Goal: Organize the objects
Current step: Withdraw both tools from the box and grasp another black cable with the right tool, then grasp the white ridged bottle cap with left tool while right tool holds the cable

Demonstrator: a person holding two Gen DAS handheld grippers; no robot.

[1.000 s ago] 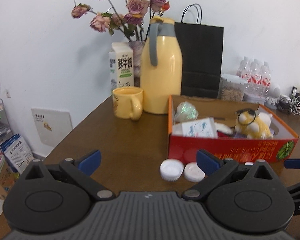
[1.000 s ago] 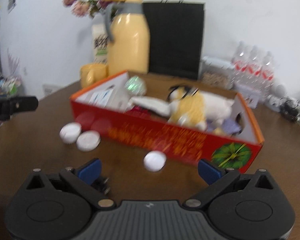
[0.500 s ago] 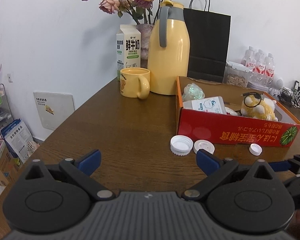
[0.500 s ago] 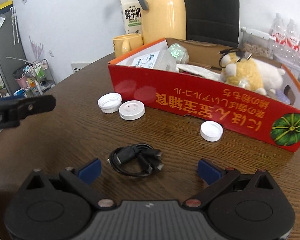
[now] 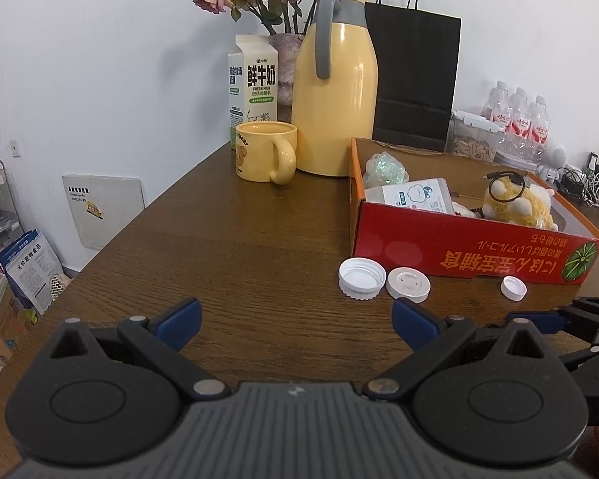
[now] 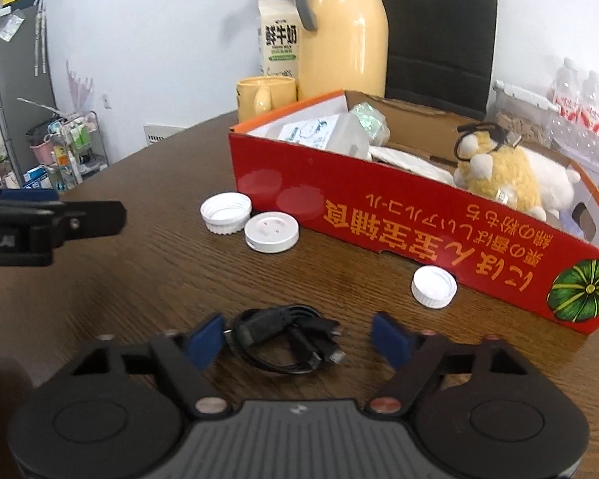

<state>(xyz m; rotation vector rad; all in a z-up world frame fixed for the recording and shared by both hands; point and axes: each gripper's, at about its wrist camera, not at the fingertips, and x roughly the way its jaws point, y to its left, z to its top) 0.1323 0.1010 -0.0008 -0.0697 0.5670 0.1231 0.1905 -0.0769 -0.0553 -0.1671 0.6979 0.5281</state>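
Near the tabletop's point(image 6: 139, 279) front edge, the right gripper point(image 6: 297, 341) is hovering spread — straddling the limp, light coiled cable point(image 6: 287, 337); left gripper point(image 5: 295, 321) idling released.

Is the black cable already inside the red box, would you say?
No, the cable lies coiled on the table, between the open right tongs, outside the box.
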